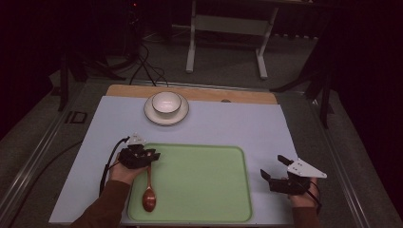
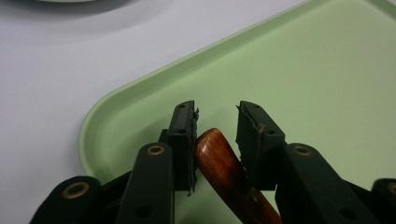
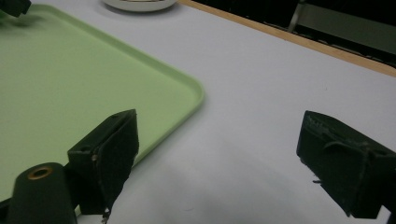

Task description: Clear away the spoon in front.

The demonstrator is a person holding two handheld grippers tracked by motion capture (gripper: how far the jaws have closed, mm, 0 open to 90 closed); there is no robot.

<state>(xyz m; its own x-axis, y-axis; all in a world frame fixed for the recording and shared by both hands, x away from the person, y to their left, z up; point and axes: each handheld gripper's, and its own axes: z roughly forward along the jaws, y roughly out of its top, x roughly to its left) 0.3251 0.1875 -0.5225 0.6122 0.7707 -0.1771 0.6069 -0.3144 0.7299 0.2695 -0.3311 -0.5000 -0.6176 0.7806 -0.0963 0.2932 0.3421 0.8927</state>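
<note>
Left gripper view: left gripper [image 2: 217, 123] jaws apart around spoon [image 2: 229, 175] handle on tray [image 2: 327, 84]; right gripper [image 3: 219, 158] wide open.

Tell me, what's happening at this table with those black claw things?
A person holds a two-jaw gripper in each hand. The left gripper is at the near left corner of a green tray, with the handle of a wooden spoon between its jaws; there is a gap beside the handle, so it doesn't look firmly clamped. The spoon lies on the tray. The right gripper waits open over the table, right of the tray. A bowl on a saucer sits farther back.
</note>
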